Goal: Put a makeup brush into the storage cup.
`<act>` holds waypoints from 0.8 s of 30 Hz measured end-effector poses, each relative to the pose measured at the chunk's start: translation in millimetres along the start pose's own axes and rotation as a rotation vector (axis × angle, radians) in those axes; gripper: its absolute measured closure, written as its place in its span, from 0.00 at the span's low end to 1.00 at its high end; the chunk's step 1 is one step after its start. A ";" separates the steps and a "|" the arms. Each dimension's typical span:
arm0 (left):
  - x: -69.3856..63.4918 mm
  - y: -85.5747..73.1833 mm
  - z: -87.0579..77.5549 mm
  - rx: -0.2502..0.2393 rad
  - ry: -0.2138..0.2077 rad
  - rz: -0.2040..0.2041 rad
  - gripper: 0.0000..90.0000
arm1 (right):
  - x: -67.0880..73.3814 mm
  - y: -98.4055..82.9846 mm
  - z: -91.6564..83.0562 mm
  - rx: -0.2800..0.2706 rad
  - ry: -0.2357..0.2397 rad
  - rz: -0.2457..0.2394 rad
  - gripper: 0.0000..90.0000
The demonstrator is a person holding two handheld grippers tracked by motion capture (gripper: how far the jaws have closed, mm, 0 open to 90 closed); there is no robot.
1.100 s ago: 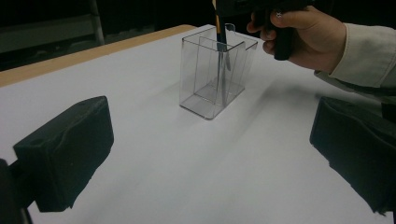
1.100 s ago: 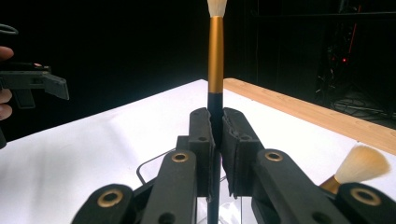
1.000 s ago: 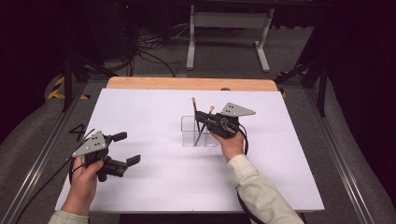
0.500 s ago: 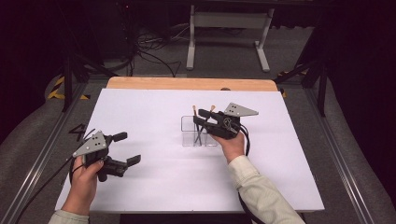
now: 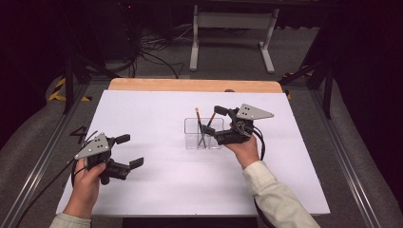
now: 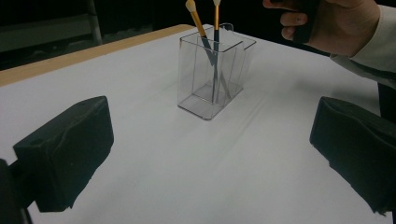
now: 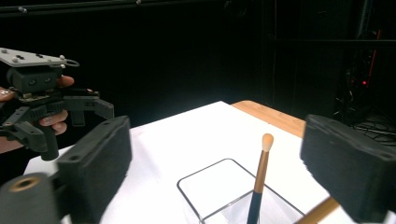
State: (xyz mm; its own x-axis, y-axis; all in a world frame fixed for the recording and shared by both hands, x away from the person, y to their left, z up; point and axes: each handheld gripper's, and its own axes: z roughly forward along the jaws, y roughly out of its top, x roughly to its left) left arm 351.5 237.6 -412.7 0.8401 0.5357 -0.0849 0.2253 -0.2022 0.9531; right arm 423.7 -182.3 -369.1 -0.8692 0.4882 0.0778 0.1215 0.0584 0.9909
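A person sat at a bench (image 5: 142, 199) covered with a white sheet, holding a black two-jaw gripper in each hand. Near the middle of the bench stood a clear, square plastic holder (image 5: 204, 134) with two makeup brushes upright inside it: a gold-handled brush with a pale tip (image 5: 198, 124) and a second brush with a wooden handle (image 5: 211, 118), each leaning against the holder's walls.

The right gripper (image 5: 212, 119) hovered just over the holder's right rim, close to the tops of the brushes. Its jaws had just been opening and stood wide apart with nothing between them; in the right gripper view the pale-tipped brush rose free in the gap, touching neither pad. The left gripper (image 5: 128, 150) rested well apart at the near left of the bench, its jaws also wide and empty, pointed toward the holder.

The likely risk lay in the right gripper's closeness to the brush handles. If it pulled away at a slant, a jaw could catch a leaning handle and tip the light holder or flick a brush out. The holder looked unanchored on the smooth sheet, so a small knock could slide it.
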 end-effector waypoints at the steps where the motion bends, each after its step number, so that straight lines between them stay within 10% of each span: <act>1: -0.3 0.2 0.2 -0.003 0.002 -0.003 0.01 | 0.0 0.0 0.0 0.000 0.000 0.000 0.07; 24: -0.6 0.1 -2.2 -0.007 0.000 -0.005 0.01 | -1.6 11.7 -72.5 0.030 -0.085 -0.030 0.00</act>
State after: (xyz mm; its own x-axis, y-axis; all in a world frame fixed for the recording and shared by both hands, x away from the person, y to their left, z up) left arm 349.9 239.1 -411.9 0.8391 0.5364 -0.0901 0.2264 -0.1939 0.9545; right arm 391.7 -245.6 -349.6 -0.8290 0.5580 0.0368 0.1113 0.1002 0.9887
